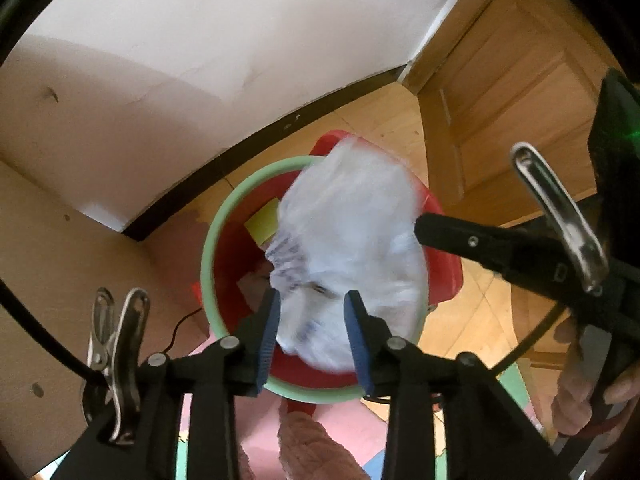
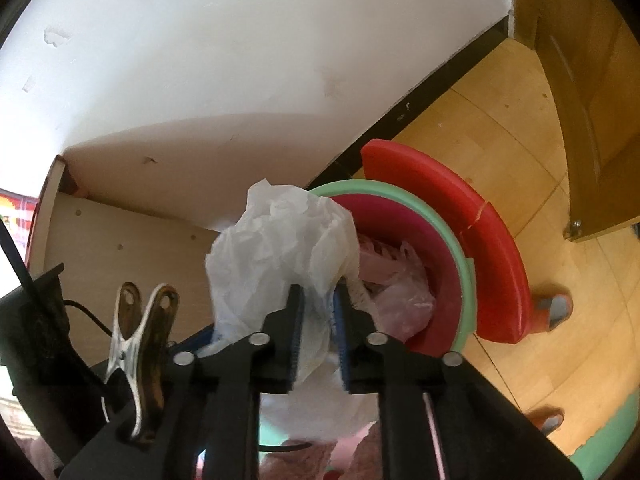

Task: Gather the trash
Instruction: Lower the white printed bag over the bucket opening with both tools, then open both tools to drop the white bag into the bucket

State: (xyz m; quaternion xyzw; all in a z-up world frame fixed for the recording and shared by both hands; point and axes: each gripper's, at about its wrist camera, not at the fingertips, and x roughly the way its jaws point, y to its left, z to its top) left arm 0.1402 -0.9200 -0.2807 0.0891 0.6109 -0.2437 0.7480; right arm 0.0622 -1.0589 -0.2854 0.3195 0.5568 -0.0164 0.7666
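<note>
My right gripper [image 2: 316, 312] has its blue-padded jaws pinched nearly together on a crumpled white plastic bag [image 2: 280, 248], which bulges up and to the left of the fingers, above the near rim of the red bin [image 2: 436, 280]. From the left wrist camera, my left gripper [image 1: 312, 312] stands with its jaws spread wide and nothing between the pads; the same bag [image 1: 352, 240], blurred here, hangs past its fingertips directly over the bin's mouth [image 1: 228, 272]. The right gripper's black finger [image 1: 460, 236] reaches the bag from the right of the bin. A pale green ring [image 2: 466, 280] lines the bin's top edge, and a red lid [image 2: 492, 240] stands open on the far side of the bin, toward the wooden door [image 2: 592, 100]. Inside the bin lie a pinkish plastic bag [image 2: 404, 300] and a yellow scrap [image 1: 264, 222]. Dark marks show on the white bag's gathered edge, but I cannot tell whether they are lettering; no brand or label is readable. The bin stands on a wood floor [image 2: 500, 120] close to a white wall [image 2: 240, 60] with a dark baseboard [image 2: 420, 108].
</note>
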